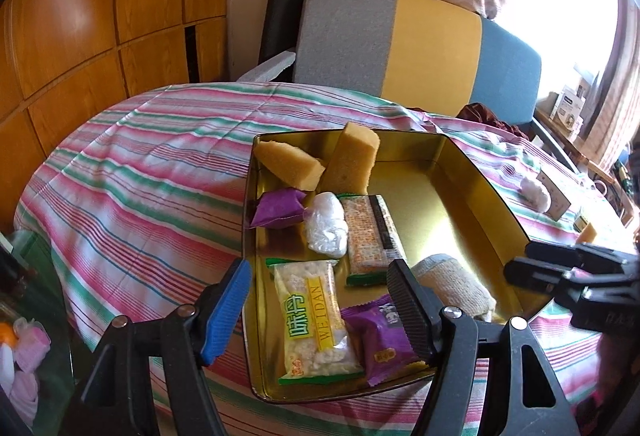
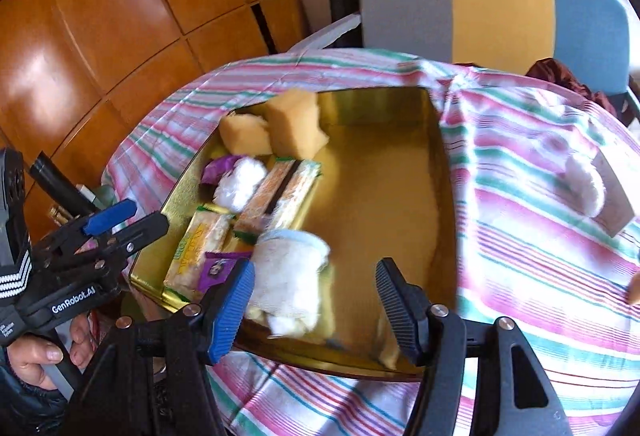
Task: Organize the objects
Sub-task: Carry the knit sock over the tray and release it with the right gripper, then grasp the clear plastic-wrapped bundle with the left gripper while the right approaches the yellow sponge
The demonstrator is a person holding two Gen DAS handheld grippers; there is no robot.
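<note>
Resting on a bench (image 1: 132, 139) draped in a pink, green and white striped cloth, a gold tin (image 1: 472, 171) holds the sorted things along its left side. Two sponge blocks (image 1: 352, 163) lean in the tin's far left corner. Next toward the near edge lie a purple packet (image 1: 278, 209), a clear plastic wad (image 1: 326, 222) and an orange-speckled snack bar (image 1: 368, 236), side by side. At the near edge sit a yellow-green rice snack (image 1: 312, 320) and a second purple pack (image 1: 380, 336), touching each other. A rolled cloth (image 1: 448, 282) lies just right of them, near the middle of the tin's near edge; in the right wrist view it looks blurred. The tin's right half is bare gold.

The left tool (image 1: 320, 312) hangs over the tin's near left corner, its blue and black jaws standing moderately apart with nothing pressed between them; the rice snack shows through the gap. A hand (image 2: 36, 356) grips its handle in the right wrist view. The right tool (image 2: 316, 306) hangs above the tin's near edge, jaws likewise apart and gripping nothing, the rolled cloth lying below by its blue jaw.

On the bench right of the tin lie a white fluffy wad (image 1: 534, 191) and a small card box (image 1: 556, 201), touching. A grey, yellow and blue chair (image 1: 432, 47) stands behind the bench's far edge.
</note>
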